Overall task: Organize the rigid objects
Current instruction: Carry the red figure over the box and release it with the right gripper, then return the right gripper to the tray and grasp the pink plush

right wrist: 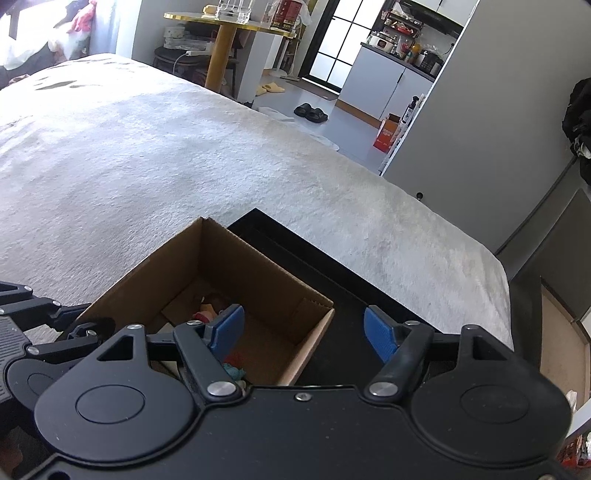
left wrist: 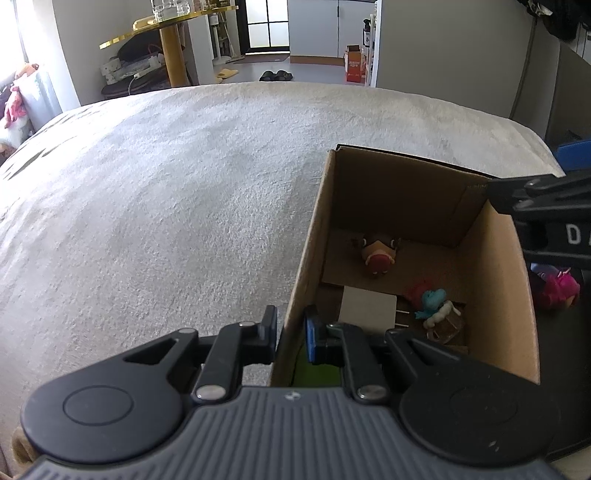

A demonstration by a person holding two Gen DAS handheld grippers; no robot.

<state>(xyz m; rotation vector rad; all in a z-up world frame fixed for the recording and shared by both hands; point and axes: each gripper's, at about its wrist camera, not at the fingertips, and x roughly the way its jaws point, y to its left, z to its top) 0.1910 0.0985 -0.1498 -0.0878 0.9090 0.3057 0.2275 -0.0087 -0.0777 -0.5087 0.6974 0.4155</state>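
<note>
An open cardboard box [left wrist: 491, 280] stands on a pale blanket [left wrist: 166, 206]. My left gripper [left wrist: 291, 328] is shut on the box's left wall, one finger outside and one inside. On the box floor lie a brown and red figurine [left wrist: 376, 254], a blue and pink figurine [left wrist: 432, 299], a white card [left wrist: 367, 306] and a small brown piece [left wrist: 447, 326]. My right gripper [right wrist: 304, 328] hangs open above the near right corner of the box [right wrist: 229, 269], with nothing between its blue pads [right wrist: 376, 332]. A pink toy [left wrist: 557, 291] lies outside the box's right wall.
The box rests partly on a flat black panel [right wrist: 295, 254] lying on the blanket. Beyond the bed stand a gold round table [right wrist: 225, 22], slippers [right wrist: 310, 110] on the floor and an orange carton [right wrist: 388, 133]. A grey wall [right wrist: 480, 129] rises at the right.
</note>
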